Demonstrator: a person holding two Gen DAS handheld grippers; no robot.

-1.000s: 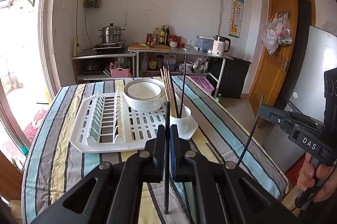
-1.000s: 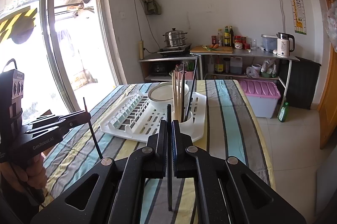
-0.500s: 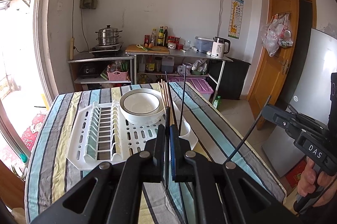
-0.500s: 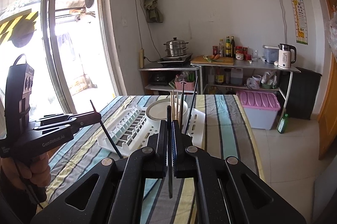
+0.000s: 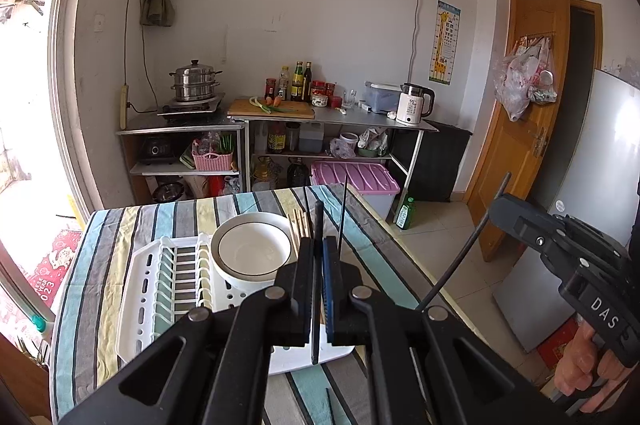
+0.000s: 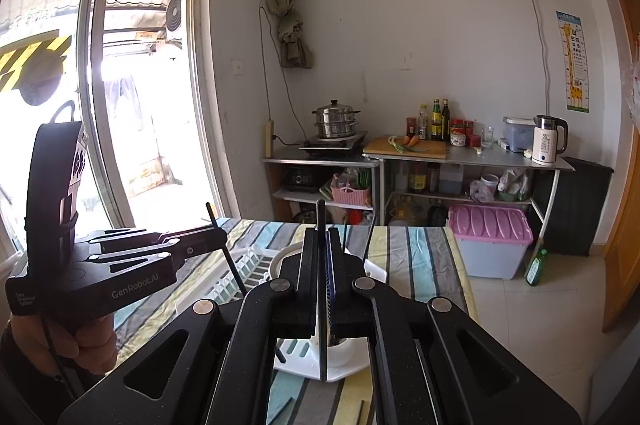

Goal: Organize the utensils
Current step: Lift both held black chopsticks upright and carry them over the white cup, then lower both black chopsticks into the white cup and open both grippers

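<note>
My left gripper is shut on a black chopstick held upright above the white drying rack. My right gripper is shut on another black chopstick, also upright, above the white utensil cup. The cup holds several wooden and black chopsticks beside a white bowl on the rack. Each gripper shows in the other's view: the right one at far right with its chopstick slanting down, the left one at left.
The rack sits on a striped tablecloth. A loose black chopstick lies on the cloth near the front. Behind the table stand metal shelves with a steamer pot, bottles and a kettle. A pink-lidded bin is on the floor.
Both grippers have risen and pulled back from the rack with their chopsticks; the table and rack now look smaller and lower in both views.
</note>
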